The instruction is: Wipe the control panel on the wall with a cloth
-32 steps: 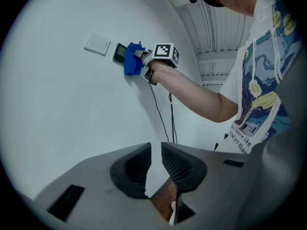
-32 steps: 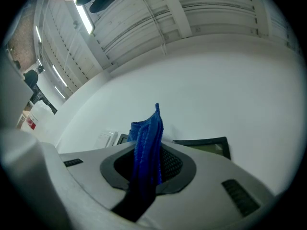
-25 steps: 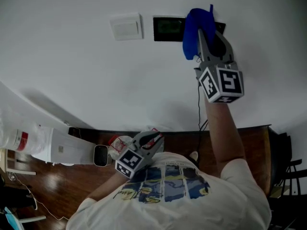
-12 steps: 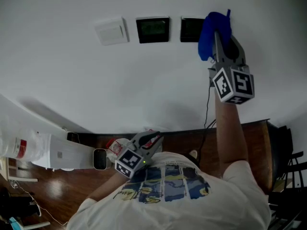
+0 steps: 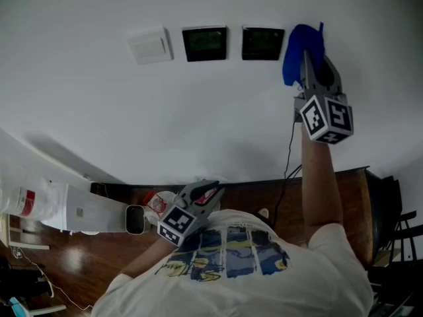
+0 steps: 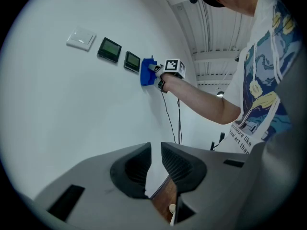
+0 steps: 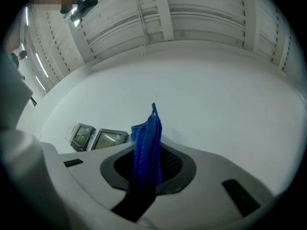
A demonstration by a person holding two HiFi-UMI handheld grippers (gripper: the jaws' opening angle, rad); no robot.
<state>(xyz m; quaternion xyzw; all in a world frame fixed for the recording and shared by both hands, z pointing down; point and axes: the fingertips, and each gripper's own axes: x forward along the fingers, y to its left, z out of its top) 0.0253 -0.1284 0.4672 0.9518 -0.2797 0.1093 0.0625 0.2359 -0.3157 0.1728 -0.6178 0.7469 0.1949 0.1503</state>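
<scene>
Two dark control panels [image 5: 204,43] [image 5: 263,43] hang side by side on the white wall, right of a white switch plate [image 5: 149,45]. My right gripper [image 5: 309,61] is raised to the wall and shut on a blue cloth [image 5: 302,50], which rests against the wall just right of the right-hand panel. In the right gripper view the cloth [image 7: 148,147] stands up between the jaws, with both panels [image 7: 110,139] to its left. My left gripper [image 5: 206,193] hangs low by the person's chest, away from the wall, its jaws closed to a thin slit with nothing between them.
A black cable [image 5: 289,150] runs down the wall to a dark wooden table [image 5: 344,197]. A white appliance [image 5: 86,210] lies at lower left, with a red-labelled packet [image 5: 157,202] beside it. A dark chair [image 5: 396,236] stands at far right.
My right gripper slid the cloth rightward across the right-hand panel and off it, so that panel now shows whole. The left gripper stayed put.
</scene>
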